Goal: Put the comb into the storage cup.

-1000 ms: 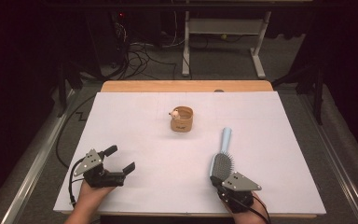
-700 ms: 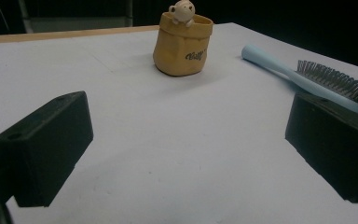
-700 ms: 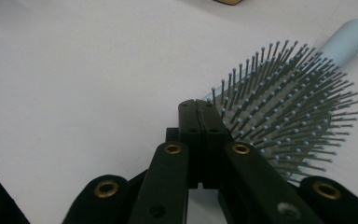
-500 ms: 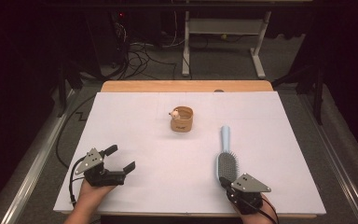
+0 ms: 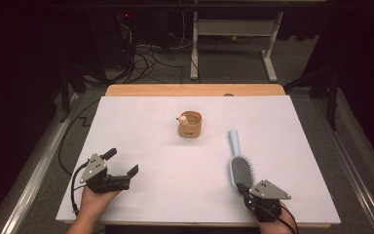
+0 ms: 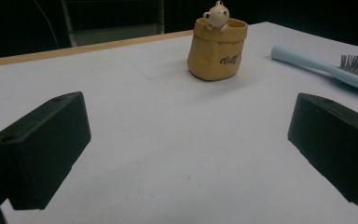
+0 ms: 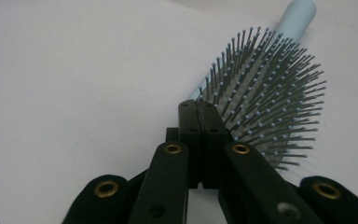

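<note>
White surface carries a light blue hairbrush at right, bristles up. Right tool clenched, empty, tips at the brush head's near end. Left tool released, resting apart at left.

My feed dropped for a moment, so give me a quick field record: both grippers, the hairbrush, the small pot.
left gripper: open, holding nothing, low over the white table sheet
right gripper: shut, holding nothing, tips at the brush's bristle head
pale blue plastic hairbrush with grey bristles: lying flat, bristles up, handle pointing away from the person
small tan sack-shaped pot with a bear figure on its rim: upright, mid-table, apart from the brush
</note>
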The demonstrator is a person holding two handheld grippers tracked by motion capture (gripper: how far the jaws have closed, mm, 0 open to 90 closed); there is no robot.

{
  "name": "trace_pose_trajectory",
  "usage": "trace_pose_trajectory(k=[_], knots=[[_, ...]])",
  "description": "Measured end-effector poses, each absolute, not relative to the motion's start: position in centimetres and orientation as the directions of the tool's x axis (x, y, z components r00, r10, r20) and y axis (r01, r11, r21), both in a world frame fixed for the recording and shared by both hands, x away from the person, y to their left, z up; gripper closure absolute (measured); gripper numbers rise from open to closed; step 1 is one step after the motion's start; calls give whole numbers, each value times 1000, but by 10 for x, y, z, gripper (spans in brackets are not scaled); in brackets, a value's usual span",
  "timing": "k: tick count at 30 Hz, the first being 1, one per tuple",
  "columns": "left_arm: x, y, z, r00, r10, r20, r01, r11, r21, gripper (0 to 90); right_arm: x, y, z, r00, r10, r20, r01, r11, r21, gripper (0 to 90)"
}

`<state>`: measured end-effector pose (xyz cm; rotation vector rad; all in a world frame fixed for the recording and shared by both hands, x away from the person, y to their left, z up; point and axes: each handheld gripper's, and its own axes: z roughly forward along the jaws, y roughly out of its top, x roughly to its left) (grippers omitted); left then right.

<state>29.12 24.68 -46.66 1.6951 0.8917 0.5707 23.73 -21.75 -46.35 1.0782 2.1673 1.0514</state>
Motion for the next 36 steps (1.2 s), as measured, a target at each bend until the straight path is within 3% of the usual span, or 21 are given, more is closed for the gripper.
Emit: trace_pose_trajectory(k=[27, 36], knots=[[292, 249, -471, 619, 778, -104, 299, -111, 948, 0, 251, -261, -463, -434, 900, -41, 498, 278, 822, 900], [291, 249, -471, 622, 775, -108, 296, -105, 949, 0, 250, -261, -463, -451, 893, -11, 500, 263, 825, 900]])
